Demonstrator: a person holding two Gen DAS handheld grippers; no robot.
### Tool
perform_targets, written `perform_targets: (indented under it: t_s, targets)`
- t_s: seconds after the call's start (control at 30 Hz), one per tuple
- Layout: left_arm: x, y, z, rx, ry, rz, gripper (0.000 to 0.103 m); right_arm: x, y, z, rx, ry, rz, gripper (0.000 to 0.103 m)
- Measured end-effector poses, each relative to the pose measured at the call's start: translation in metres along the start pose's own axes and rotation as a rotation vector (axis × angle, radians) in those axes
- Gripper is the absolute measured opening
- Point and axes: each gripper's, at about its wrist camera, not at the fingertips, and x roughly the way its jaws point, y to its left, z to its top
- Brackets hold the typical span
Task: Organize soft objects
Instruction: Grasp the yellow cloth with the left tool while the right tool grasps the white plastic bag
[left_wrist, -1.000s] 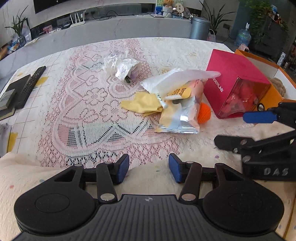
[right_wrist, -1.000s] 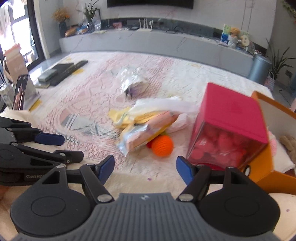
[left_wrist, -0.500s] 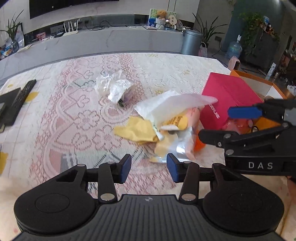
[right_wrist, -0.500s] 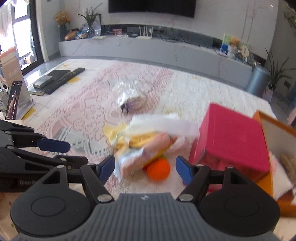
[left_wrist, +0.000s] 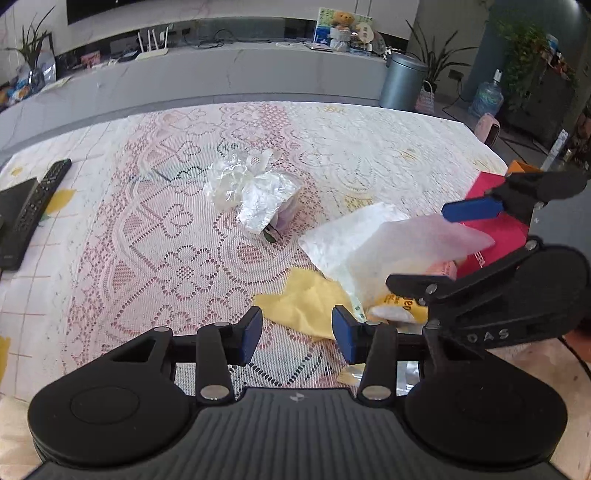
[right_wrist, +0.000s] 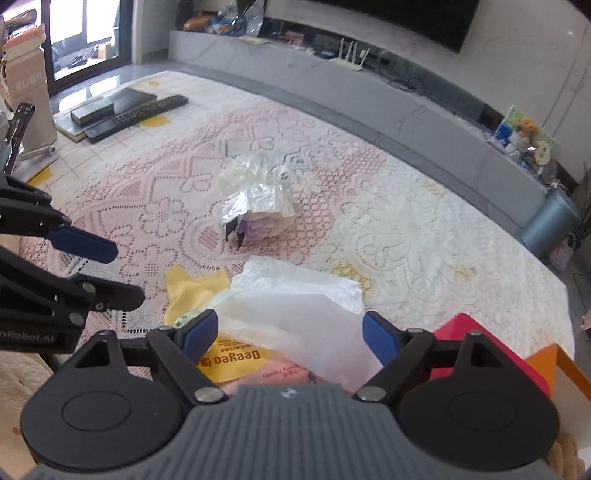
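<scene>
**Soft pack sits between our right tool's fingers**

The pink tissue pack (right_wrist: 258, 363) under its white wrapper (right_wrist: 295, 295) lies directly ahead of our right tool (right_wrist: 290, 332), wide open and empty, fingers either side. Our left tool (left_wrist: 297, 328), part open and empty, is over the yellow cloth (left_wrist: 306, 302). We read "Deeyeo" on the pack and "DAS" on the right tool.
</scene>
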Motion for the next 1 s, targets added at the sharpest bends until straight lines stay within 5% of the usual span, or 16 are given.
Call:
perform_targets:
  t_s: [0.13, 0.23, 0.3, 0.5, 0.73, 1.0]
  targets:
    - [0.007, 0.004, -0.002, -0.026, 0.025, -0.004, 0.052, 0.017, -0.002, -0.002, 0.027, 0.04, 0.042, 0.08]
    - [0.011, 0.004, -0.003, -0.025, 0.046, 0.005, 0.052, 0.024, -0.006, -0.005, 0.077, 0.072, 0.071, 0.059]
    - [0.011, 0.003, -0.004, -0.019, 0.047, 0.005, 0.052, 0.025, -0.008, -0.007, 0.107, 0.071, 0.082, 0.054]
    - [0.01, 0.001, -0.005, -0.009, 0.054, -0.004, 0.052, 0.014, -0.013, -0.003, 0.129, 0.042, 0.06, 0.009]
    - [0.015, 0.0, -0.002, 0.005, 0.078, -0.056, 0.053, -0.024, -0.015, 0.002, 0.137, -0.058, 0.067, 0.001]
    - [0.036, 0.003, 0.004, -0.006, 0.125, -0.106, 0.067, -0.002, -0.022, -0.01, 0.232, 0.004, 0.07, 0.0]
